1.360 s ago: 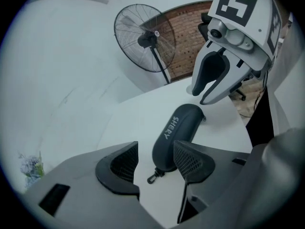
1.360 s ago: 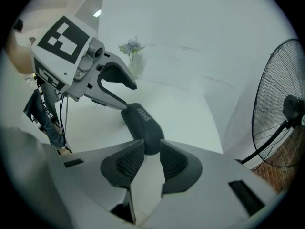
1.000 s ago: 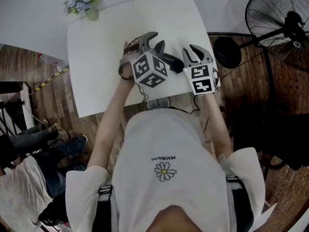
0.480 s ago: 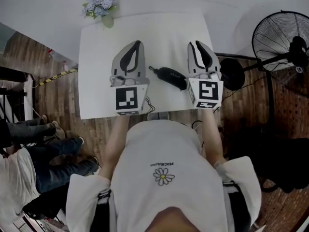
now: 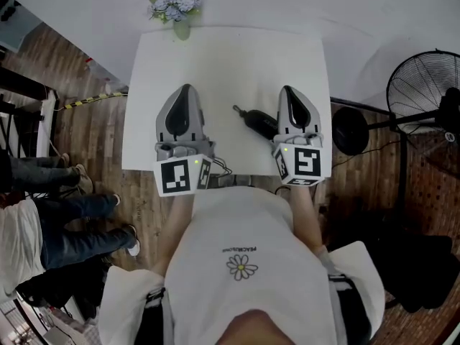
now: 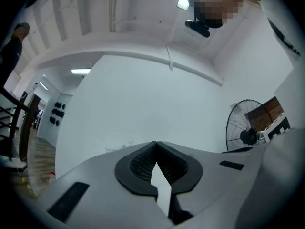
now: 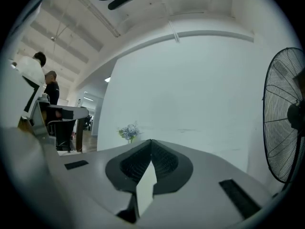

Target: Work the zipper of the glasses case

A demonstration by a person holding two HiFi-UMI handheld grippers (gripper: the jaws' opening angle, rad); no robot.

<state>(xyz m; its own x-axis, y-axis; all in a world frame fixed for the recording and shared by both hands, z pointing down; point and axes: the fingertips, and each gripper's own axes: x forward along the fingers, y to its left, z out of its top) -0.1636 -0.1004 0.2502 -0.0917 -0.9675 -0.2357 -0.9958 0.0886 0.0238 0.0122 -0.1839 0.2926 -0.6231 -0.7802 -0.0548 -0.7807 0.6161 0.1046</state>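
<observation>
Lying slantwise on the white bench [image 5: 230,63], the black glasses case [image 5: 263,123] sits between the two tools, just beside the right one, with its zipper pull [image 5: 236,109] pointing toward the middle of the bench; nothing has hold of it; the left hand-held gripper [image 5: 185,89] hangs well apart from the case, and its own view shows the ribbed dark pads [image 6: 138,163] meeting at the tips with nothing caught between them; the right hand-held gripper [image 5: 287,90] is likewise closed and empty, its pads [image 7: 164,161] touching at the tips; each tool carries a marker cube [image 5: 180,176] printed with black-and-white square patterns, no letters; the person's white shirt [image 5: 248,236] bears a daisy [image 5: 242,267] under a short line of print, upside down from the head view and too small to read surely; a small vase of flowers [image 5: 175,6] stands at the bench's far edge; a black pedestal fan [image 5: 428,85] stands on the wooden floor [image 5: 93,142] to the right.
</observation>
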